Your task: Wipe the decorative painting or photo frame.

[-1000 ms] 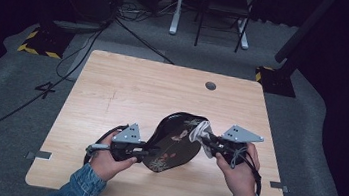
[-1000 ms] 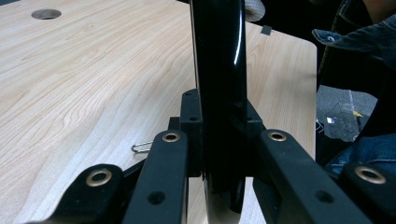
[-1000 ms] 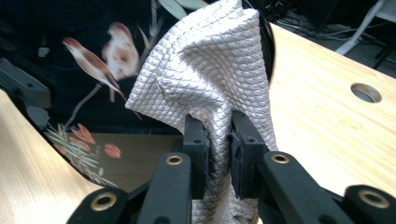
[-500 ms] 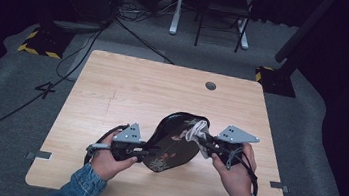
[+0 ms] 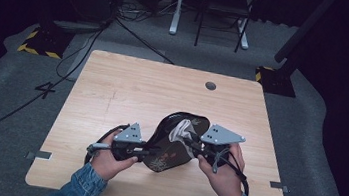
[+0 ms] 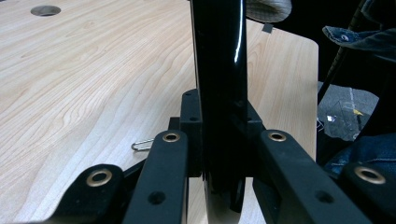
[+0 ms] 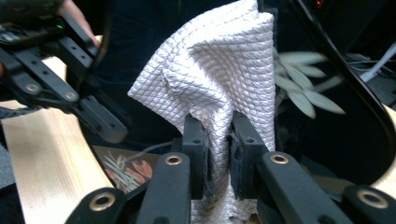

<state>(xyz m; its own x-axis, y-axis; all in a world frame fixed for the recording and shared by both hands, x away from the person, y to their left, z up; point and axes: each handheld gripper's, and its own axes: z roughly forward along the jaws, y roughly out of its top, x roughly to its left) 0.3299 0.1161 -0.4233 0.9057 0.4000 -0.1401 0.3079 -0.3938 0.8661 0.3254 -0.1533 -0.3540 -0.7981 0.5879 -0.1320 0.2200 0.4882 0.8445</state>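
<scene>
A black oval tray [image 5: 169,147] with a leaf and flower pattern stands tilted above the wooden table. My left gripper [image 5: 148,151] is shut on the tray's left rim. In the left gripper view the glossy black rim [image 6: 219,70] rises edge-on between the pads of that gripper [image 6: 219,137]. My right gripper [image 5: 188,142] is shut on a white quilted cloth [image 5: 181,129], which rests against the tray's upper face. In the right gripper view the cloth [image 7: 219,70] bunches up out of the gripper [image 7: 218,144], in front of the patterned tray [image 7: 322,140], with the left gripper [image 7: 100,123] at the left.
The wooden table [image 5: 123,91] has a round cable hole [image 5: 210,86] at its far side. A small paper clip [image 6: 142,144] lies on the wood near the left gripper. Chair legs [image 5: 212,22] and cables [image 5: 95,33] sit on the floor beyond the table.
My right gripper has moved to the left with the cloth, across the tray's face. The left gripper and the tray's rim have kept still.
</scene>
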